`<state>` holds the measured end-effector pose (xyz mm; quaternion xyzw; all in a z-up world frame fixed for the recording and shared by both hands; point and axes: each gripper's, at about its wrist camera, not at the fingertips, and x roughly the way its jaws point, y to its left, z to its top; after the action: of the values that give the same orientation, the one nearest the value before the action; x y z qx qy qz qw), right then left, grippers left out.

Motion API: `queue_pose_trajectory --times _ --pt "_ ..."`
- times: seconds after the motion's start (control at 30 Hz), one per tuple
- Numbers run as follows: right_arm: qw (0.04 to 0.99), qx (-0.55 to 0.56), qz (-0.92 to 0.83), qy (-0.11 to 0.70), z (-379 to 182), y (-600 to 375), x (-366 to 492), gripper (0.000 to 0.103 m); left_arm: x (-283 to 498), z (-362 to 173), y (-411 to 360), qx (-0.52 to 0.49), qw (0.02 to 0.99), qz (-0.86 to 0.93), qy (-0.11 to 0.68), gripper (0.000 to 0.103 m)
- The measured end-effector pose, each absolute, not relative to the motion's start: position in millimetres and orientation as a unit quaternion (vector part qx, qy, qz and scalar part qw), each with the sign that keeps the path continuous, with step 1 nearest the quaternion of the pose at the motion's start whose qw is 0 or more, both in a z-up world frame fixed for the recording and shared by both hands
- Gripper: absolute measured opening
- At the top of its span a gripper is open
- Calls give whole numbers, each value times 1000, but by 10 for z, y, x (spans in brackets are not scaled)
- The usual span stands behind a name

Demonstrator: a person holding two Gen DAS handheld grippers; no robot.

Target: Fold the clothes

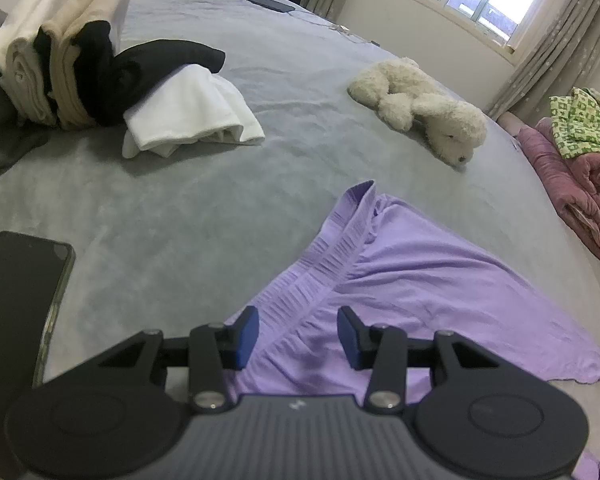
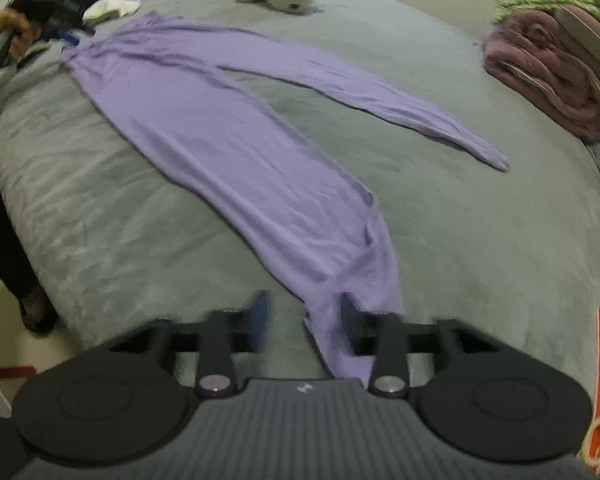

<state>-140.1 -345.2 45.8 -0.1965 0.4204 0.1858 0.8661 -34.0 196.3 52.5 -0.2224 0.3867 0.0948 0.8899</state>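
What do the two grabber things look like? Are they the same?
Yes, they match. The left gripper and the right gripper each have a grey ribbed body with a small white logo, two round black discs at the sides, black linkage arms with silver screws, and two black fingers tipped with blue pads. No cables show.

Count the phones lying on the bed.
2. One phone lies at the near left edge beside the left gripper; another phone lies at the far end of the bed. Clothes might hide others.
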Motion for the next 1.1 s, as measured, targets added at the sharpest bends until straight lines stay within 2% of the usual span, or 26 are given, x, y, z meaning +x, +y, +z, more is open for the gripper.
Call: queue_pose_trajectory --times 0.07,0.1,0.13,0.17,0.2,0.3,0.53,0.83,1.1 --pt "860 -209 185 427 406 -3385 -1360 52 -339 528 1967 -224 890 94 386 45" --pt "857 -212 182 433 373 -3366 -1333 40 -339 529 1970 -224 890 93 386 45" --pt "855 -213 172 441 338 -3368 -1300 21 -340 530 1973 -225 890 93 386 45" --pt "855 -212 163 445 318 -3392 -1280 14 -341 531 1975 -225 890 92 385 45" --pt "855 -210 154 449 298 -3416 -1261 9 -343 531 1979 -226 890 92 385 45" --pt "867 -191 139 438 356 -3521 -1289 3 -343 528 1989 -227 889 90 386 46" --pt "907 -116 87 395 581 -3894 -1290 2 -333 520 1965 -223 889 90 390 48" --pt "913 -79 -57 396 485 -4177 -825 2 -309 498 1937 -216 889 94 393 50" --pt "904 -68 -106 407 364 -4318 -683 1 -298 507 1946 -216 890 90 391 51"
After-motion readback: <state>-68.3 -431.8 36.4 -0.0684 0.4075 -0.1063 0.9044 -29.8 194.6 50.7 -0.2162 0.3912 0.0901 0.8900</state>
